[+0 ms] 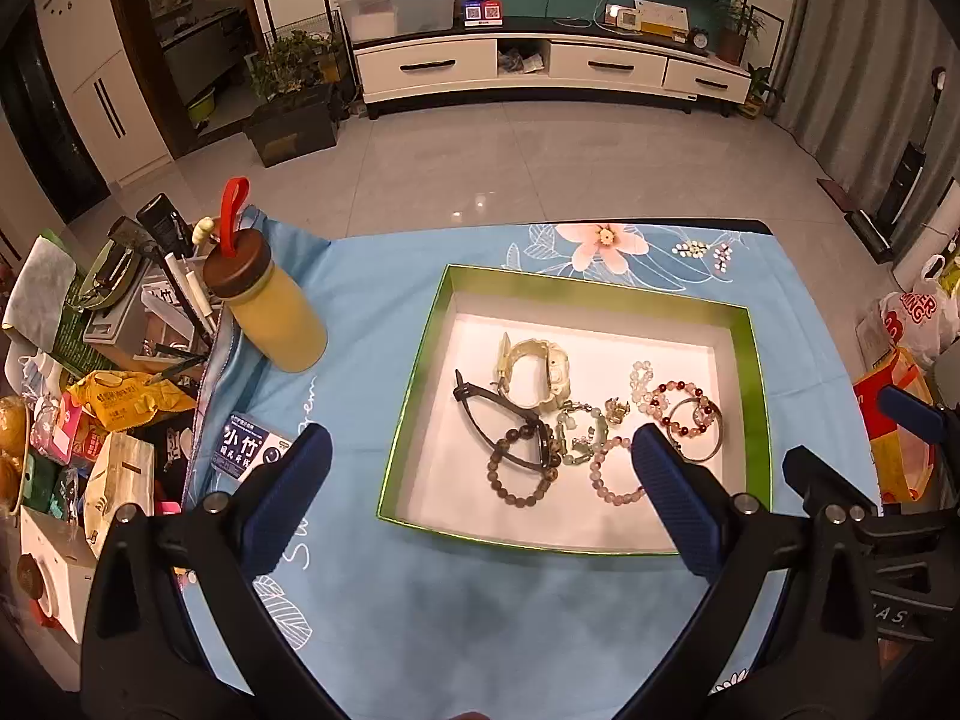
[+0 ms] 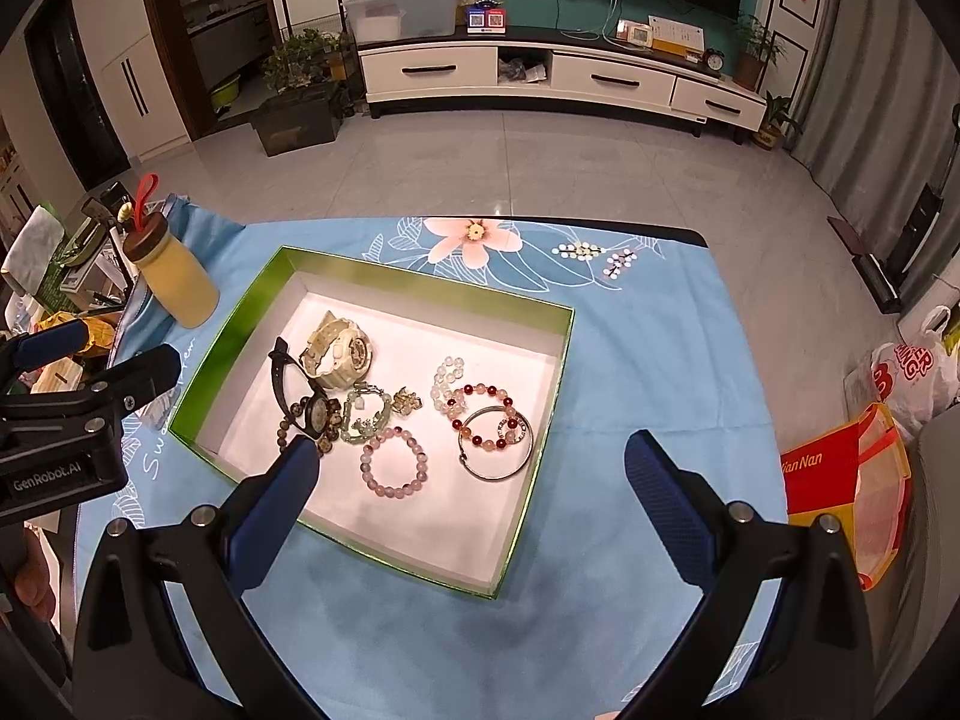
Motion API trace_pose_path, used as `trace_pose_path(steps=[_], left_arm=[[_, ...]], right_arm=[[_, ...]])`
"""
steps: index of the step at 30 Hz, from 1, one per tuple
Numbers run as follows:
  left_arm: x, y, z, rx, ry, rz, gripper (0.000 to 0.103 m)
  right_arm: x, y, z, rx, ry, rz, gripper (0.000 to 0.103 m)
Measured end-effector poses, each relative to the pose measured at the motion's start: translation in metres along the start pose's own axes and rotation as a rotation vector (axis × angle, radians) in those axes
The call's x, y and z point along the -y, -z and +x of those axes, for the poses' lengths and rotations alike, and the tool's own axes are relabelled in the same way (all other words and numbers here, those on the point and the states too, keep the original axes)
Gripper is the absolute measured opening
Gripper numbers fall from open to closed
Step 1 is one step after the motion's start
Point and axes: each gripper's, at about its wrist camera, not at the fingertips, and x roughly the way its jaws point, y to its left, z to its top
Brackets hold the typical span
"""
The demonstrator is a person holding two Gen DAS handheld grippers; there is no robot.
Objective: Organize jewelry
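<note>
Left wrist view: left gripper (image 1: 480,474) jaws spread wide, holding nothing, hovering over the near edge of the box (image 1: 753,372). Box has green walls and a white floor and sits on the blue floral cloth (image 1: 420,630) covering the surface. Inside the box: cream watch (image 1: 543,372), black watch (image 1: 498,414), dark bead bracelet (image 1: 519,474), pink bead bracelet (image 1: 612,474), green charm bracelet (image 1: 579,432), red-and-pink bead bracelet (image 1: 684,408) lying over a silver bangle (image 1: 711,450), all crowded toward the box's right half. Yellow bottle (image 1: 276,312) with a red loop stands near the surface's left edge. Right wrist view: right gripper (image 2: 468,468) jaws also spread, empty, above the box's near right corner.
</note>
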Motion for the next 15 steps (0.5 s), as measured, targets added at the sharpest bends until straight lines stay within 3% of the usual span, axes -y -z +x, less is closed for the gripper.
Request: trace_pose_path(steps=[15], left_arm=[[-0.0016, 0.0009, 0.0026, -0.013, 0.002, -0.010, 0.101]], right_arm=[[0.0017, 0.0000, 0.0010, 0.004, 0.001, 0.007, 0.102]])
